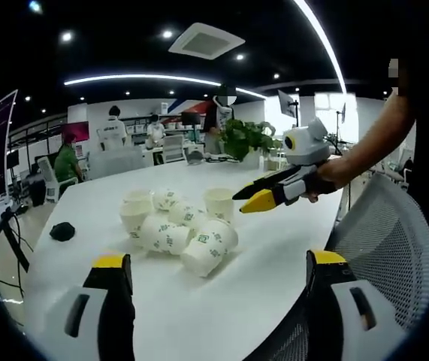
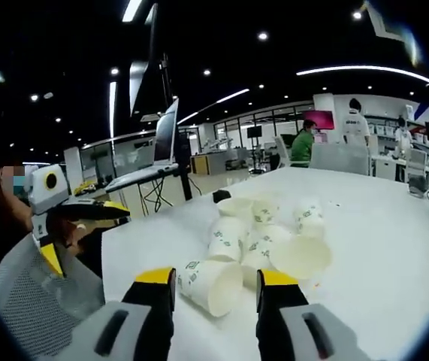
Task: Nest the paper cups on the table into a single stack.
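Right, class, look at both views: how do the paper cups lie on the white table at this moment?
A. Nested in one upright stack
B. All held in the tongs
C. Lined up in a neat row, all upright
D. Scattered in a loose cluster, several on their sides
D: the paper cups lie in a jumbled cluster on the white table, several tipped on their sides, and both the left tongs and the right tongs are open and empty.

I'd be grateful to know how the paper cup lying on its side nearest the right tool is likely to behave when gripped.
The paper cup is thin-walled, so it probably crushes if squeezed hard. Lying on its side on the smooth white table, it may roll away when nudged. It looks empty, so likely very light.
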